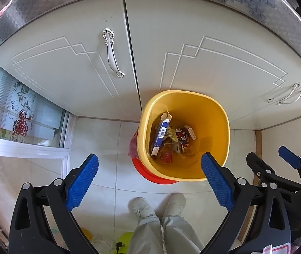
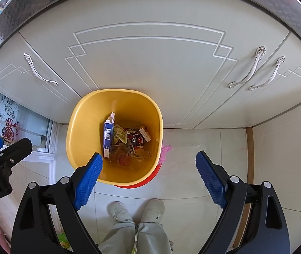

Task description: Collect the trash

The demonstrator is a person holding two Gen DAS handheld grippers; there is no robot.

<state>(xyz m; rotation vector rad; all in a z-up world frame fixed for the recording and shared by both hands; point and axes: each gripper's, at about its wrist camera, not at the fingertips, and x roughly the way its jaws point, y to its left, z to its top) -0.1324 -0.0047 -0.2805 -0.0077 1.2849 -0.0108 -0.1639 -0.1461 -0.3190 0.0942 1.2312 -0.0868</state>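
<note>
A yellow trash bin point(image 1: 214, 114) stands on the floor against white cabinets; it also shows in the right wrist view point(image 2: 80, 127). Inside lie a blue box point(image 1: 161, 135) point(image 2: 108, 135) and several wrappers point(image 1: 180, 139) point(image 2: 133, 139). My left gripper point(image 1: 148, 180) is open and empty, held above the bin's near rim. My right gripper point(image 2: 149, 176) is open and empty, above the bin's right side. The right gripper also shows at the right edge of the left wrist view point(image 1: 277, 165).
White cabinet doors point(image 1: 182, 42) with silver handles point(image 1: 112, 53) stand behind the bin. A red basin point(image 1: 150, 173) sits under the bin. A pink cloth point(image 2: 164, 152) lies beside it. The person's shoes point(image 2: 135, 210) stand on the tiled floor. A glass door point(image 1: 19, 116) is at left.
</note>
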